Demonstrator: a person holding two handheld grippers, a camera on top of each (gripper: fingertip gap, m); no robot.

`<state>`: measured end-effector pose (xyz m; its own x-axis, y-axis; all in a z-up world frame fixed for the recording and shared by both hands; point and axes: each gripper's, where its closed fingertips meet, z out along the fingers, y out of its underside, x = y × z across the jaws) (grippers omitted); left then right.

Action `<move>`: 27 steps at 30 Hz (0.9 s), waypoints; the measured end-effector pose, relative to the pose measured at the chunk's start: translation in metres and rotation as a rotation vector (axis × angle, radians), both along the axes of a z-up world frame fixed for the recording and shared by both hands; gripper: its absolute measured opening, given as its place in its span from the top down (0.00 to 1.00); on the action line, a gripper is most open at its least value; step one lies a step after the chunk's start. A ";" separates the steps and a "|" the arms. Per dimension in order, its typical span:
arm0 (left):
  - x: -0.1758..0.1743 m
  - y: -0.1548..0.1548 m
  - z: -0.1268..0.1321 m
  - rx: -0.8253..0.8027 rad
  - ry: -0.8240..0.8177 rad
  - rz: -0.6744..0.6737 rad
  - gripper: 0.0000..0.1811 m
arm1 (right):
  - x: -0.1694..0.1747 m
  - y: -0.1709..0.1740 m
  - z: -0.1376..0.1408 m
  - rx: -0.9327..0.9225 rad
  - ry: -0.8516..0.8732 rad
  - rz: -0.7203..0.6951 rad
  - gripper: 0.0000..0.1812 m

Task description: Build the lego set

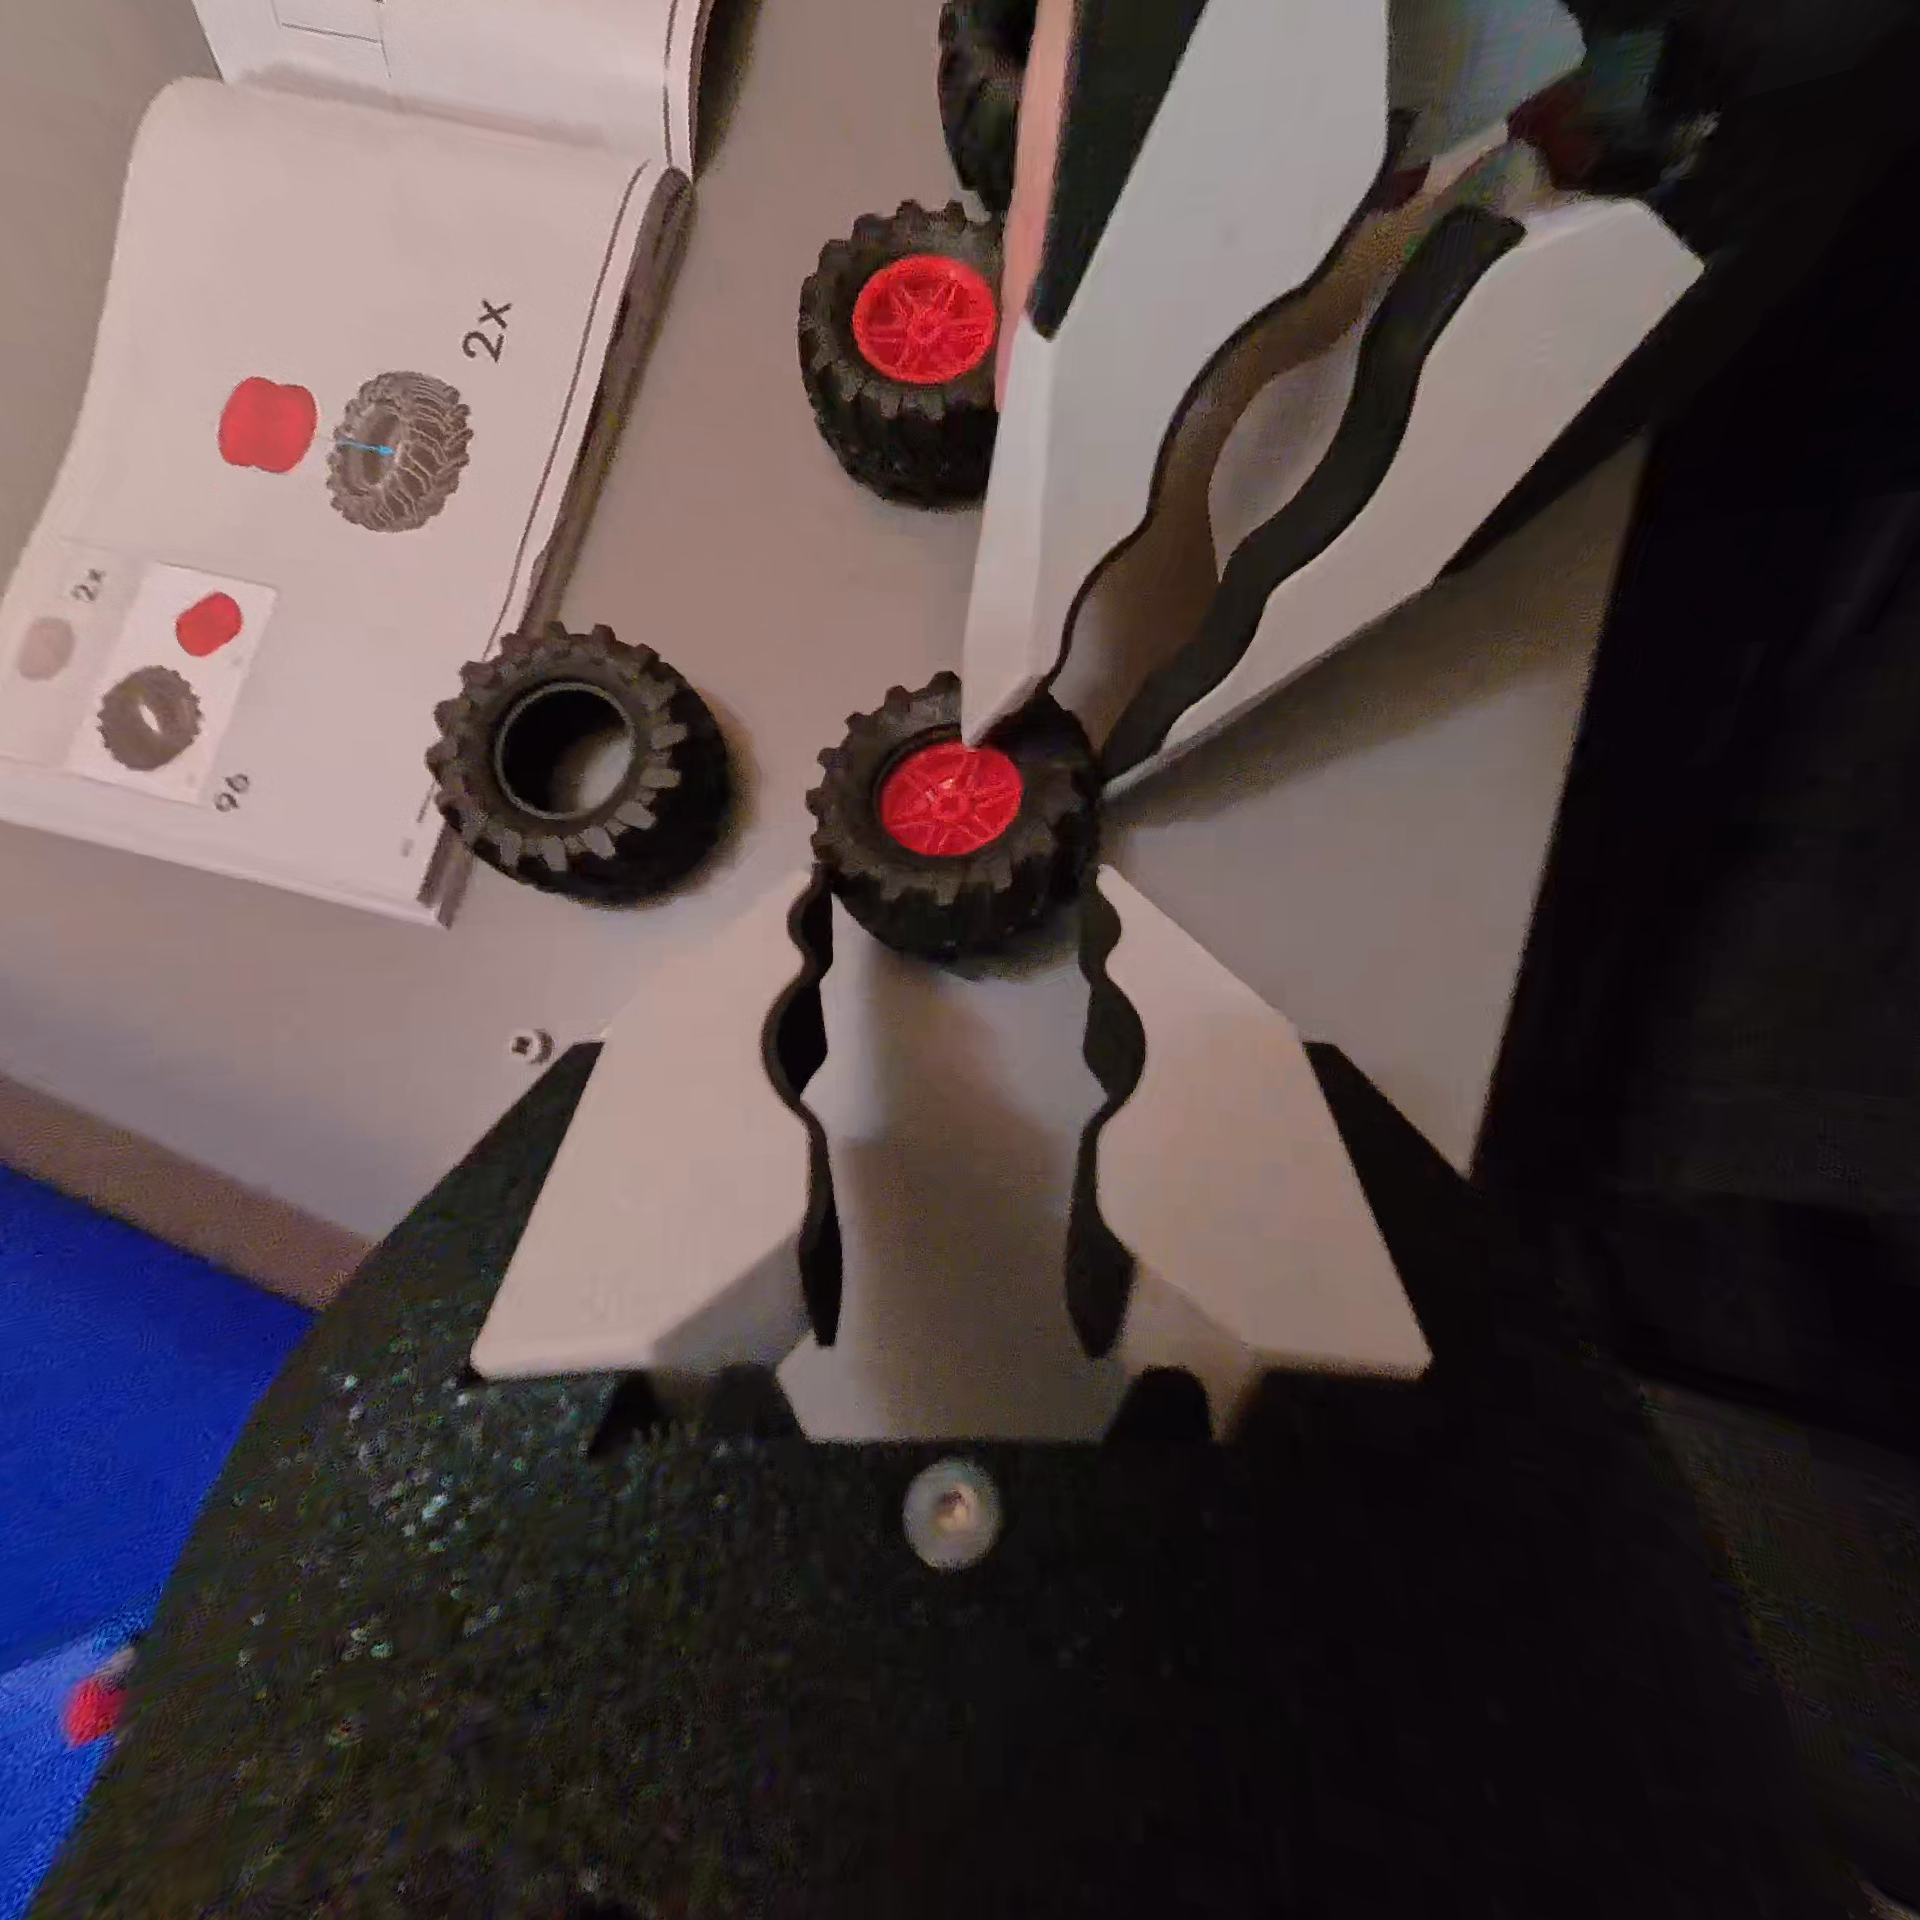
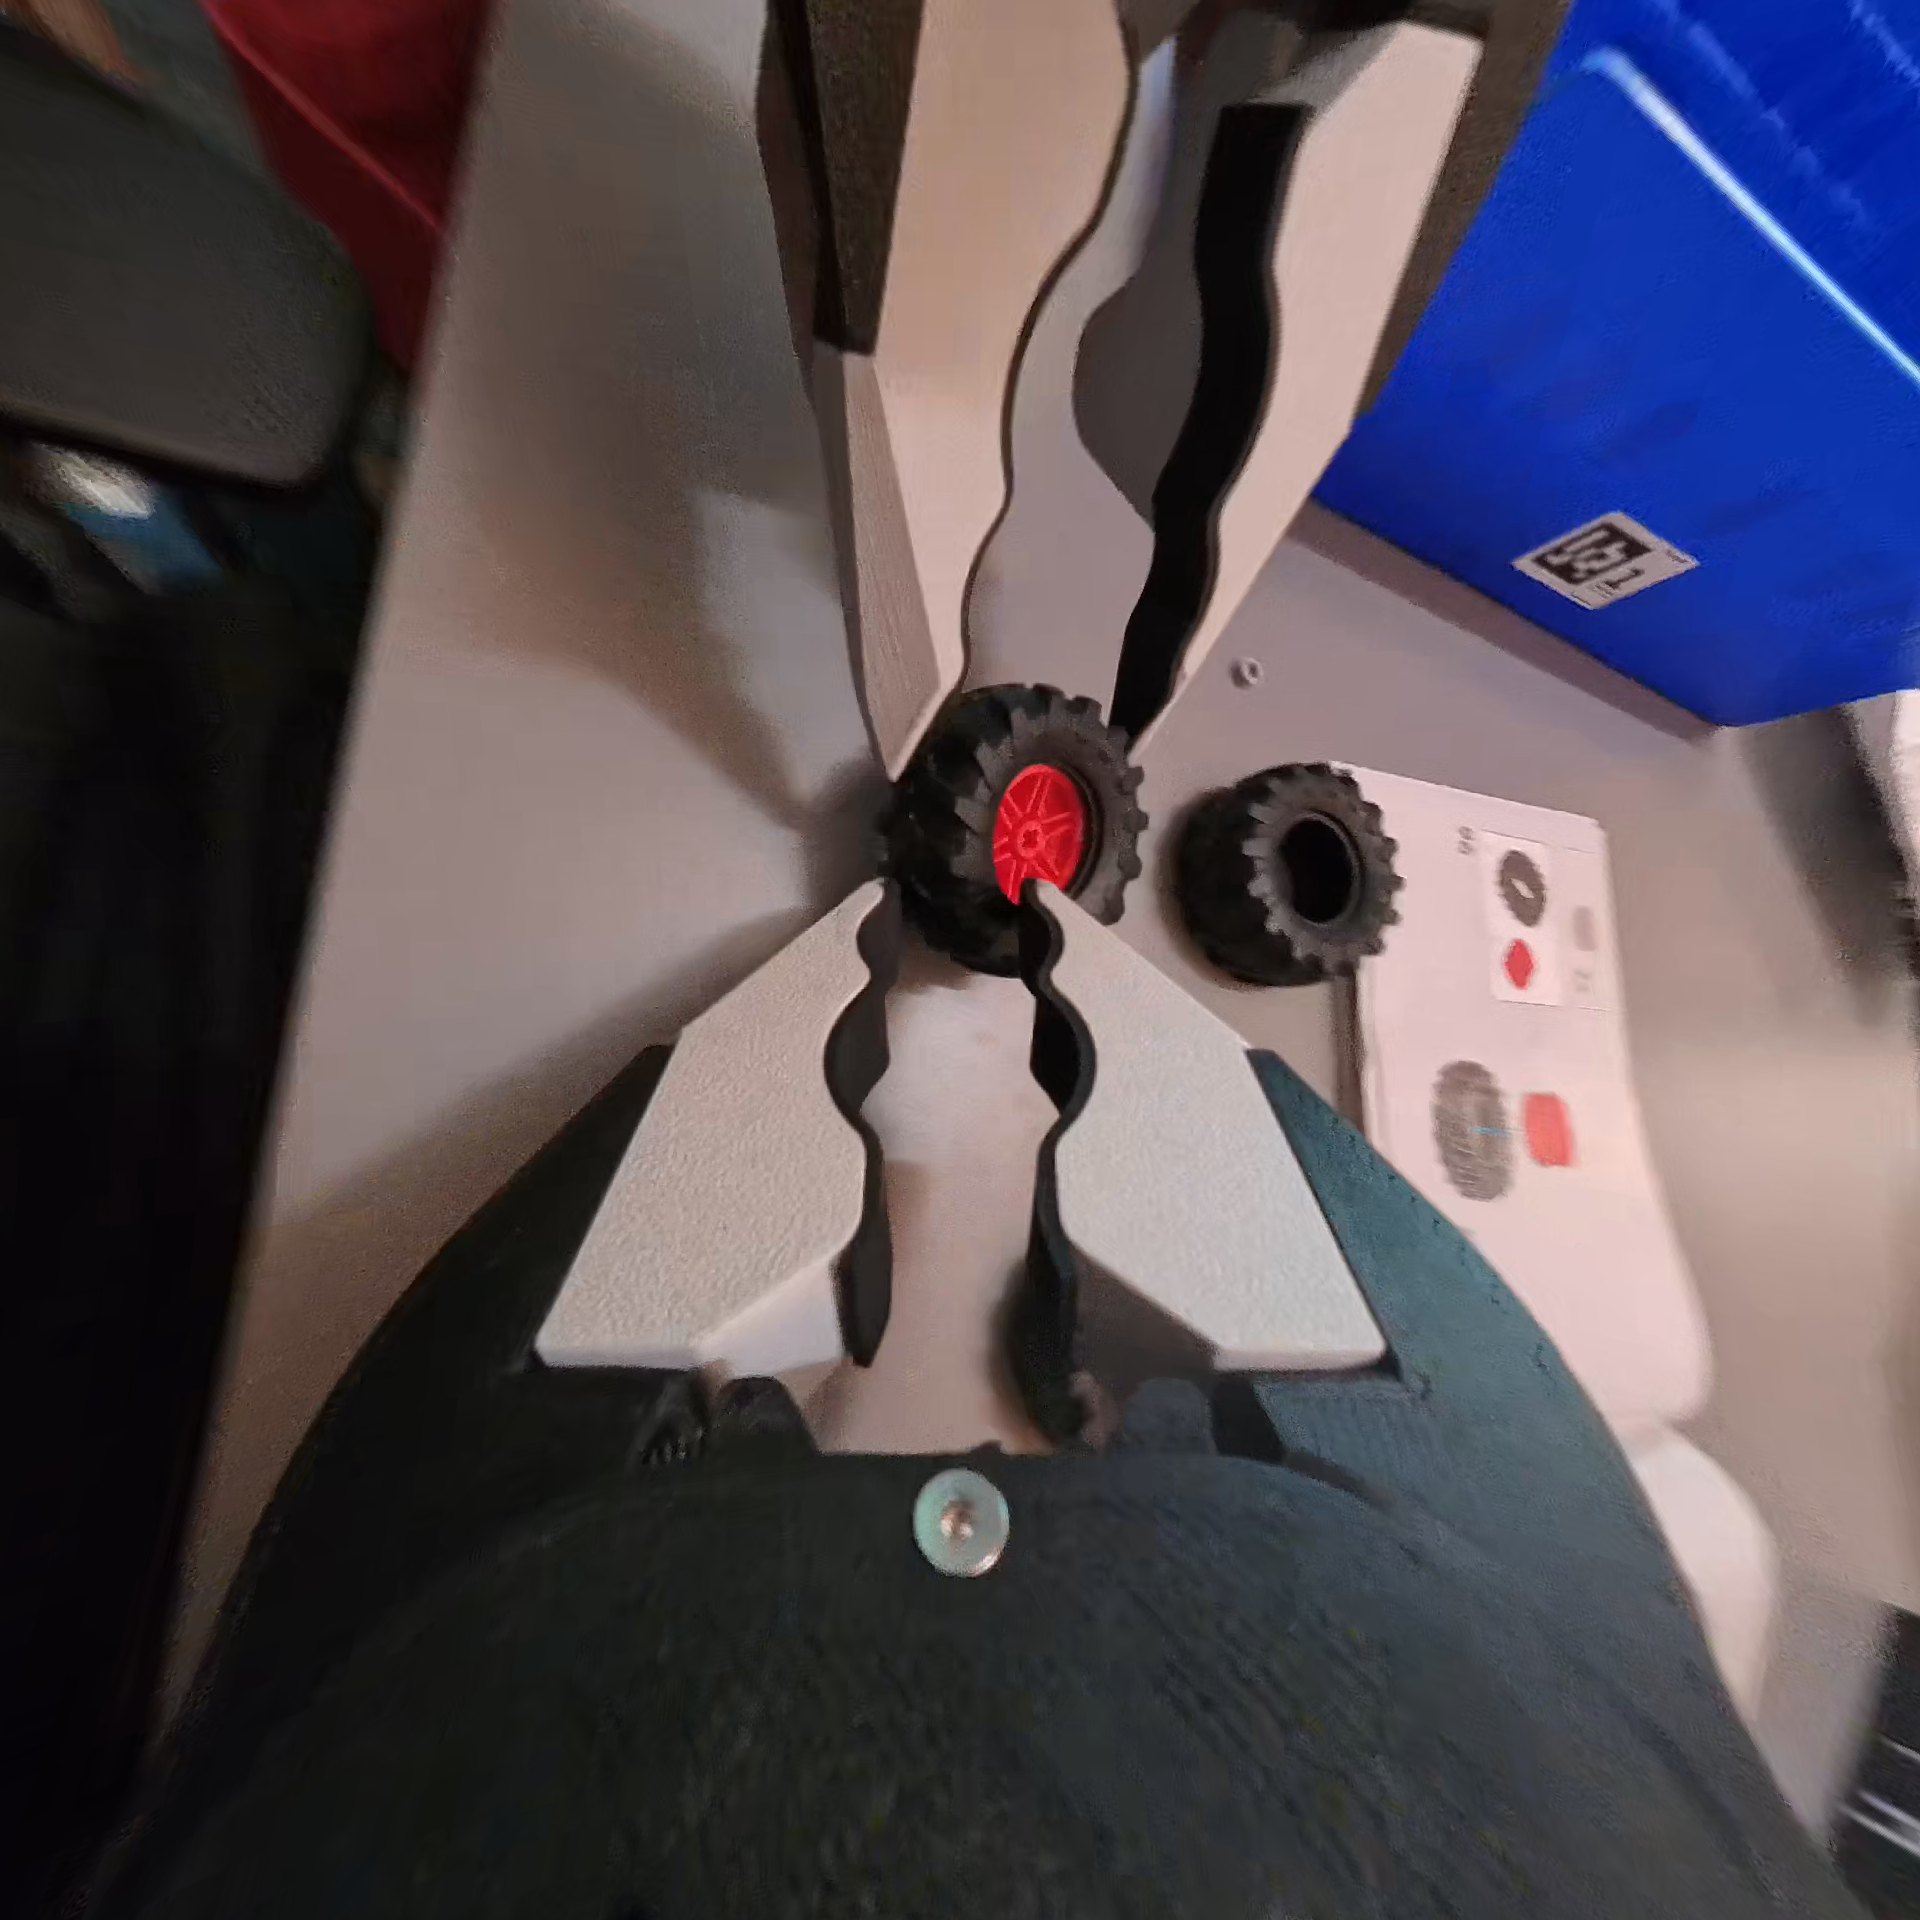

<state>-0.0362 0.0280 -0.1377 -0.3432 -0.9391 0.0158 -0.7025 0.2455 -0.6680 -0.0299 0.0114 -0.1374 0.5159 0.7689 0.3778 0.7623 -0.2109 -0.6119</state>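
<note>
A black tyre with a red hub (image 1: 951,800) stands on the white table (image 1: 727,582). My left gripper (image 1: 956,894) has a fingertip on each side of the tyre and holds it. My right gripper (image 2: 956,899) comes from the opposite side. One of its tips rests on the red hub's rim (image 2: 1023,831), the other is outside the tyre, so it pinches the tyre wall. In the left wrist view the right gripper (image 1: 1044,748) reaches in from the upper right. In the right wrist view the left gripper (image 2: 1013,738) reaches in from the top.
An empty black tyre (image 1: 577,758) (image 2: 1294,873) lies beside the open instruction booklet (image 1: 312,468) (image 2: 1507,1039). A finished wheel (image 1: 904,343) and another tyre (image 1: 977,94) sit farther back. A blue bin (image 2: 1662,364) stands at the table's side. The table edge runs close by (image 1: 1538,831). My two grippers' fingertips are within a few centimetres of each other. Between my right fingertips and the finished wheel (image 1: 904,343) there is roughly 10 cm.
</note>
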 end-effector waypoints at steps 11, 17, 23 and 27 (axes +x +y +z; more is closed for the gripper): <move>-0.036 -0.006 0.029 0.146 -0.191 -0.045 0.76 | -0.025 -0.025 0.007 -0.269 0.376 -0.053 0.91; -0.008 -0.016 0.019 0.465 -0.256 -0.238 0.70 | -0.012 -0.027 0.007 -0.378 0.546 -0.119 0.91; 0.027 -0.025 0.020 0.227 -0.211 -0.227 0.88 | 0.025 -0.025 0.008 -0.355 0.500 -0.293 0.90; 0.041 -0.020 0.021 0.089 -0.089 -0.121 0.92 | 0.042 -0.029 0.014 -0.239 0.401 -0.348 0.87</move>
